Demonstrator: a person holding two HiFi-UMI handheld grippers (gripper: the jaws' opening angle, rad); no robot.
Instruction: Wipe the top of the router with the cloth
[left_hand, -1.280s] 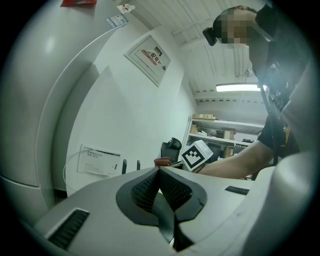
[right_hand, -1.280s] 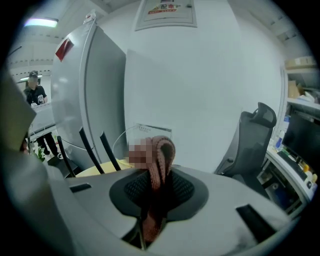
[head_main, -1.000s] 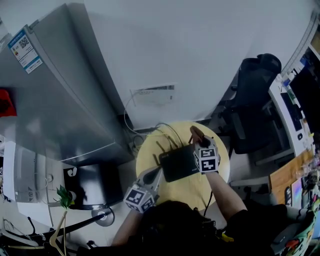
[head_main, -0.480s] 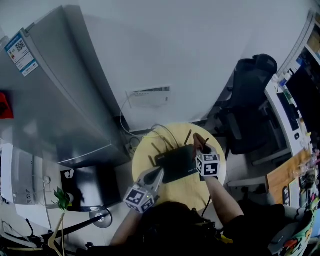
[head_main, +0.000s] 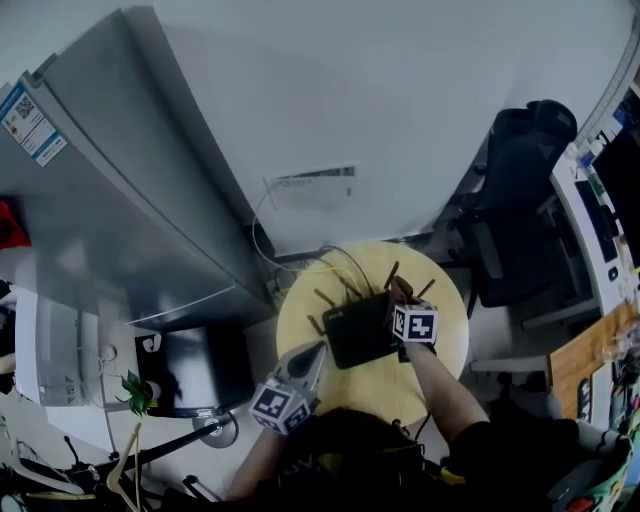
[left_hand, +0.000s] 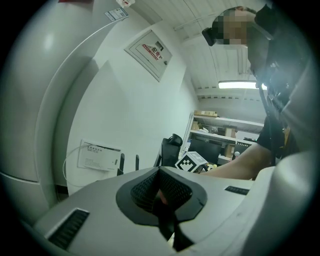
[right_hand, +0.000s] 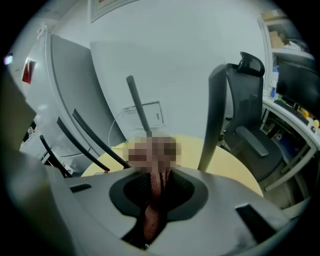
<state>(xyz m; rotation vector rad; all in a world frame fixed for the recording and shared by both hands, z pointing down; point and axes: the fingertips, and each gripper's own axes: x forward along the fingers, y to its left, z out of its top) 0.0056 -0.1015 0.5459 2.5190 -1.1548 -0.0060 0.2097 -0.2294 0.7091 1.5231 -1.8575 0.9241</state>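
- Step in hand: the wipe itself, by my read. Your right gripper (head_main: 403, 303) has its jaws closed on the cloth (right_hand: 154, 210), a red-brown strip pinched between the pads.
- Router (head_main: 358, 328) lies flat on the round yellow counter (head_main: 378, 388). The cloth is at the router's far right edge, in among the antennas (head_main: 390, 272).
- Your left gripper (head_main: 313, 354) has its jaws together, and I can't make out anything between them. It sits just beside the router's near left corner; I can't tell whether it touches.
- Most of the top shows bare and black, so I'd call the wipe far from done.
- Next move: drag the cloth back across the top toward the near left, pressed flat.
- Steer clear of the antennas, which could snag the cloth.
- The router looks light, so brace it with the left gripper if it slides.
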